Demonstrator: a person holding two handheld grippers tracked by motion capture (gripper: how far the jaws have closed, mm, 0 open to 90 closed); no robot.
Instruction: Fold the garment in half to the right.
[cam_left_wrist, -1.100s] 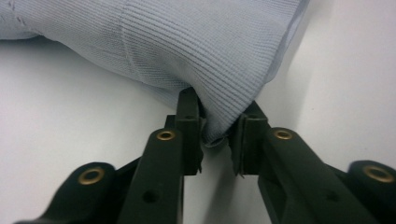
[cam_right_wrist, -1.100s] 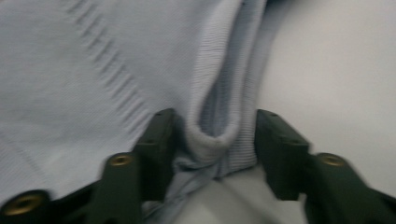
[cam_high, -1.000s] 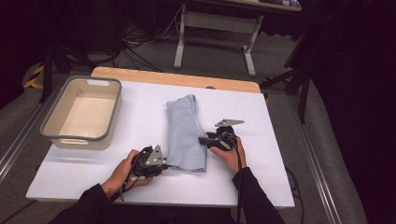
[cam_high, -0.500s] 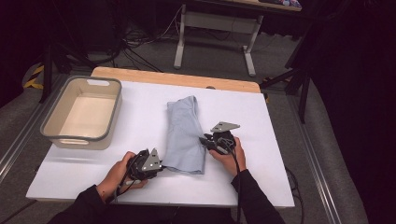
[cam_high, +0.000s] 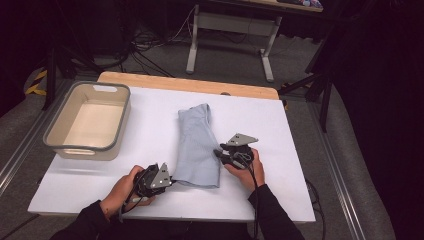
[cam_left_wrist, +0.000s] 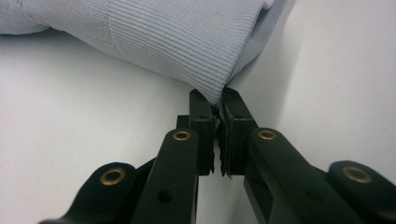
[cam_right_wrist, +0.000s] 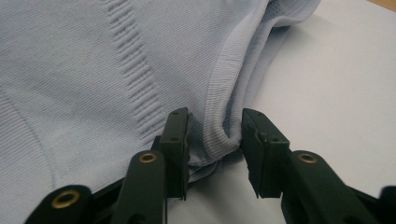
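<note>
Since the earlier frames the left gripper (cam_high: 167, 176) has been drawn slightly nearer the person along the near left corner of the cloth (cam_high: 196, 145), and its jaws have just been closing; the right gripper (cam_high: 220, 154) has hardly shifted, and its jaws have just been opening a little.

The pale blue ribbed cloth is laid folded in a long strip at the middle of the white table (cam_high: 280, 150), its near end between the two hands. In the left gripper view the corner of the cloth (cam_left_wrist: 219, 91) is pinched tightly between the left gripper's (cam_left_wrist: 218, 105) pressed-together jaws. In the right gripper view the thick hem of the cloth (cam_right_wrist: 219, 135) is bracketed by the right gripper's (cam_right_wrist: 215, 123) parted jaws, with a gap seen at the far pad, so nothing is gripped there.

Only the very tip of the corner is held on the left, so it could be pulled free if the cloth is lifted quickly. On the right, several layers could be caught at once, or the hem missed, leaving the fold dragged askew.

A grey bin (cam_high: 56, 145) is set well apart at the left.
</note>
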